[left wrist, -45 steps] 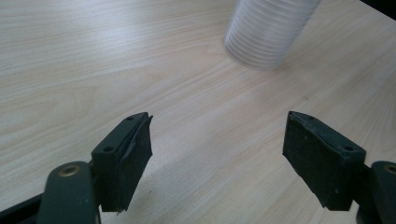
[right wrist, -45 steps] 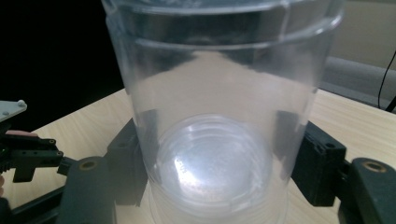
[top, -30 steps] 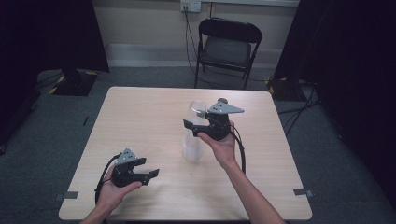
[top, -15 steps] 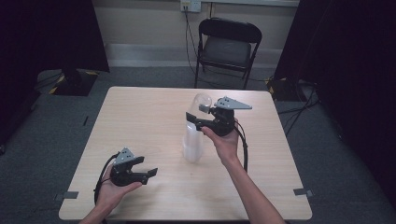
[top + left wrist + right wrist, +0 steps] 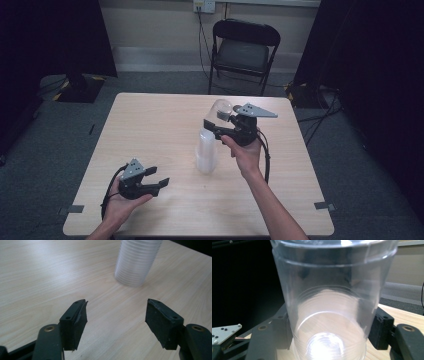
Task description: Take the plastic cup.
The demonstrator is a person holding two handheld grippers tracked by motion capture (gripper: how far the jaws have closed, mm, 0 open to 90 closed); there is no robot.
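Cup stack (image 5: 205, 152) beside lifted clear cup (image 5: 221, 111)

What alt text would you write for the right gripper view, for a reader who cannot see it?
A clear plastic cup stands between the right gripper's two black fingers, which close on its sides. Behind it are a dark curtain and a pale wall.

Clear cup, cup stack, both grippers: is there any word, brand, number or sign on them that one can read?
None can be read: the clear cup, the stack of cups, the left gripper and the right gripper carry no visible lettering, and neither does the table.
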